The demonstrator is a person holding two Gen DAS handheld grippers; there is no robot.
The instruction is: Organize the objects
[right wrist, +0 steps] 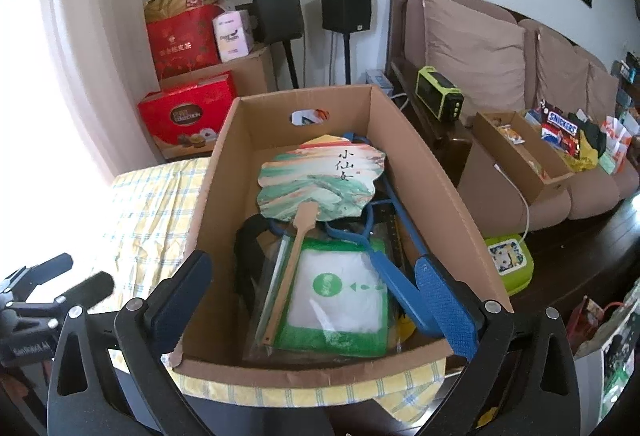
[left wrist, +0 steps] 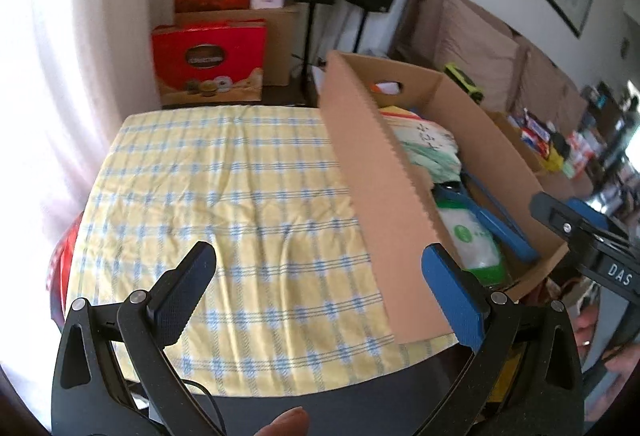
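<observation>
Cardboard box (right wrist: pixel 420 155) packed with fan (right wrist: pixel 320 183) and green pouch (right wrist: pixel 336 296), likely gathered for tidying; left gripper (left wrist: pixel 320 300) and right gripper (right wrist: pixel 316 300) spread wide, empty.

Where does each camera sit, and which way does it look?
Left wrist view: sits on the left gripper, looks down over the checked cloth beside the box; its open fingers, a fingertip and the right gripper show.
Right wrist view: sits on the right gripper, looks down into the box at the fan and green packet; its open fingers and the left gripper show.
Both share the box, cloth, red boxes, speakers and sofa.
</observation>
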